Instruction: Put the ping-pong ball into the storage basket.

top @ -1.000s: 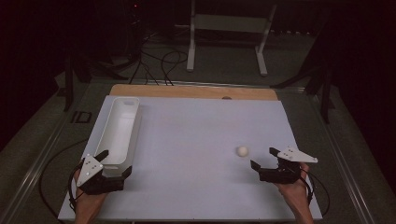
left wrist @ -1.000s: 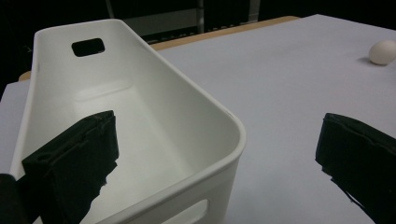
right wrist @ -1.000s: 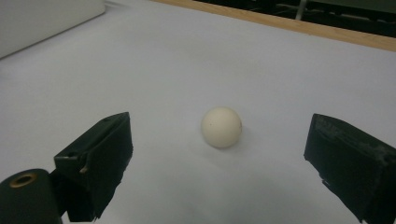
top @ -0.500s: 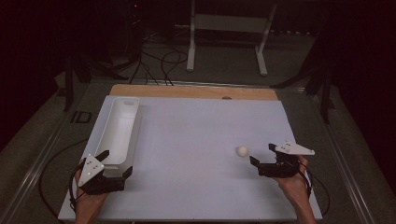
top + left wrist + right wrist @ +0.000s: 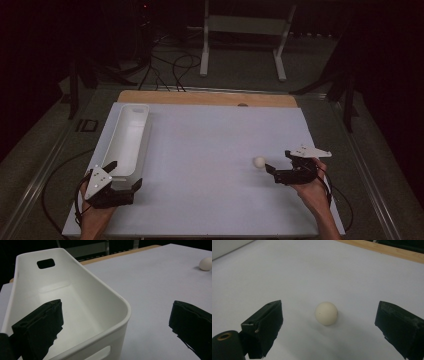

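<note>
Where the white surface (image 5: 210, 165) meets the person's edge: left tool (image 5: 122, 175) low at the near left corner, jaws spread wide, straddling the near end wall of a long white bin (image 5: 127, 137), one jaw inside, the other outside over bare surface. Grasping nothing. At the near right, right tool (image 5: 276, 162) likewise released, jaws wide apart, pointed leftward. Just beyond its tips, a small cream ball (image 5: 259, 161), resting on the surface, centred between the two jaws in the right gripper view (image 5: 326, 313) but ahead of them, touching neither. Farther back, bin running along the left side toward a wooden strip (image 5: 210, 98) at the far edge. Beyond that, a dark floor with cables (image 5: 170, 65) and a pale metal stand (image 5: 245, 35).
</note>
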`<state>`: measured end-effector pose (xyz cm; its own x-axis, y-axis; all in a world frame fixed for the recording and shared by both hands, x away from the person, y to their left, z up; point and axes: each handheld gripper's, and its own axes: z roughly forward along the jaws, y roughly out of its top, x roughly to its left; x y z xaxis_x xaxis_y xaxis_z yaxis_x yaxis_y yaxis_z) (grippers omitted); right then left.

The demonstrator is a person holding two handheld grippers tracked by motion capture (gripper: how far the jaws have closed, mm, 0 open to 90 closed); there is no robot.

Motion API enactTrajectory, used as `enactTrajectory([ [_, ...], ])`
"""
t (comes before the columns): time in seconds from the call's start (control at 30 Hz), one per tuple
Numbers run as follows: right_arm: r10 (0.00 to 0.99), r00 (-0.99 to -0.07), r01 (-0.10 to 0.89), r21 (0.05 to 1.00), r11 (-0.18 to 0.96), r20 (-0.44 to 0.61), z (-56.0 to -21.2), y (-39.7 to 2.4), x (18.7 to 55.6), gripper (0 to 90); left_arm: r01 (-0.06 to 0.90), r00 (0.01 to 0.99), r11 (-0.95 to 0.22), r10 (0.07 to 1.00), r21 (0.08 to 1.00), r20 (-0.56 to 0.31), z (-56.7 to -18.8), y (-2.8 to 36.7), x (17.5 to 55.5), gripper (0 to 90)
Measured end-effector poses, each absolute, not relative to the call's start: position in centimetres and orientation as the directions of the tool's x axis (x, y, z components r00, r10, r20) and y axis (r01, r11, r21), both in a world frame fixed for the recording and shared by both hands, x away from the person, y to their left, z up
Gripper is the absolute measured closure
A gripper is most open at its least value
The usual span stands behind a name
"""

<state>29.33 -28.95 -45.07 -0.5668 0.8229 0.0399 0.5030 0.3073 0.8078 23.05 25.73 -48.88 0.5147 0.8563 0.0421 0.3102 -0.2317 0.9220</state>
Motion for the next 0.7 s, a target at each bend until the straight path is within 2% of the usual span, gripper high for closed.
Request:
enactTrajectory([
  [0.7,0.813,-0.580,0.550,0.759,0.348,0.047,-45.2,-28.6,31.1,7.3,0.312,0.515,-0.234,0.856,0.921,0.043,-48.9,25.8,23.1,0.0],
])
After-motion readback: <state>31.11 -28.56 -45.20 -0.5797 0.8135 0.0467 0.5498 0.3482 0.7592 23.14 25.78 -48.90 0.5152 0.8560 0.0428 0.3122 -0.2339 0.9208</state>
